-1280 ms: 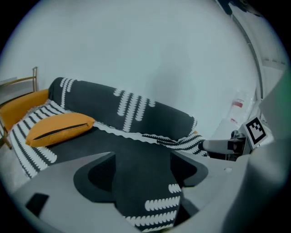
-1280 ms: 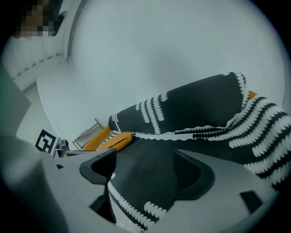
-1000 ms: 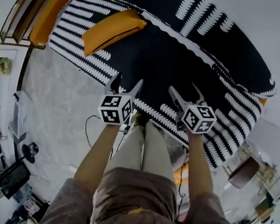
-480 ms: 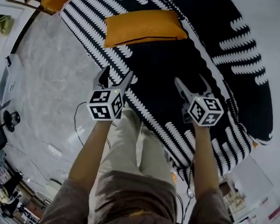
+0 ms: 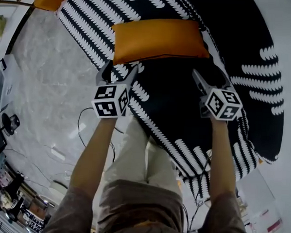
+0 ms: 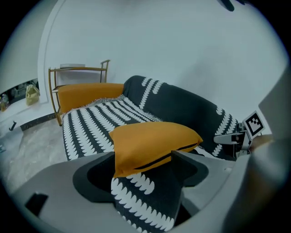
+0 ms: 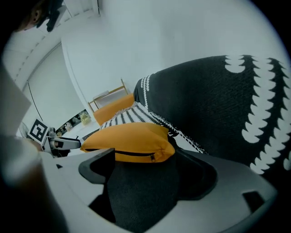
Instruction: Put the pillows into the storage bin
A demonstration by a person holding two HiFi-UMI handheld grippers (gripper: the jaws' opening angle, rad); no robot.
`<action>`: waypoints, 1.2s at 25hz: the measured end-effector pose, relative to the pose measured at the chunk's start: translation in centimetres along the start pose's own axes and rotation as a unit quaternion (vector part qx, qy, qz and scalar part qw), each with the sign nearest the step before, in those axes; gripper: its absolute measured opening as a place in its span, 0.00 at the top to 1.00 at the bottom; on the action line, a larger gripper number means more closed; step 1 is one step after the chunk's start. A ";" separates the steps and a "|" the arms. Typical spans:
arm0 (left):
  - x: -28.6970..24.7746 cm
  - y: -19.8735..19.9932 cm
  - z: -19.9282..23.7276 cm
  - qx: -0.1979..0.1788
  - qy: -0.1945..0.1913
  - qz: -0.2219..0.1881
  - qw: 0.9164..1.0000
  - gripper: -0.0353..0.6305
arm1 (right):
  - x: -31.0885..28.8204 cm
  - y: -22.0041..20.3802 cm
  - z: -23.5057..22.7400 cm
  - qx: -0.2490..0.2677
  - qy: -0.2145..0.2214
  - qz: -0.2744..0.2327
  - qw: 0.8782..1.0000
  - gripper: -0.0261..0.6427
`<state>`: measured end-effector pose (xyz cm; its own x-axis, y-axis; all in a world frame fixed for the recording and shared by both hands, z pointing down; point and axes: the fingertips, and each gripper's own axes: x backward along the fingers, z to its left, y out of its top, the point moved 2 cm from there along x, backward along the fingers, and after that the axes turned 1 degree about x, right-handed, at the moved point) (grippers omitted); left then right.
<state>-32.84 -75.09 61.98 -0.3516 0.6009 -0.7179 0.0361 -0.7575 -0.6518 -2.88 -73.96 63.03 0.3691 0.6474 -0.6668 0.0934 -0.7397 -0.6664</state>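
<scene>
Black-and-white patterned sofa (image 5: 169,85) beside pale marble floor (image 5: 54,94)

Grey marbled floor (image 5: 50,84) down the left side, pale and faintly glossy. Filling the top and right, a long sofa (image 5: 246,41) under a black throw with rows of white scallops, packed tight along the seat edge, sparser up the backrest. Behind it, plain white wall (image 6: 182,41), bare and evenly lit. At the sofa's far end, a slim gold-framed rack (image 6: 79,68) standing close to that wall. Looping over the floor beside the sofa, a thin black cable (image 5: 79,122). Over at the left edge, a white boxy unit (image 5: 5,84). Lower left corner, dark clutter (image 5: 5,199), too small to tell apart.
</scene>
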 end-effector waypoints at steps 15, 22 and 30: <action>-8.1 -0.1 2.0 0.030 -0.082 0.057 0.995 0.37 | -8.9 0.3 -4.0 -0.018 0.074 0.048 0.996 0.45; -6.7 2.8 -2.0 0.010 -0.113 0.065 0.991 0.62 | -5.6 2.0 -3.6 -0.034 0.055 0.027 0.998 0.69; 0.4 7.9 -7.7 -0.055 -0.193 0.073 0.977 0.62 | 7.2 3.6 -1.2 -0.097 -0.025 -0.035 0.994 0.68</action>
<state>-25.49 -78.87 54.65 -0.6607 0.3308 -0.6739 0.2063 -0.7831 -0.5867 1.25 -72.17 56.28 0.3094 0.7033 -0.6401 0.2959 -0.7109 -0.6381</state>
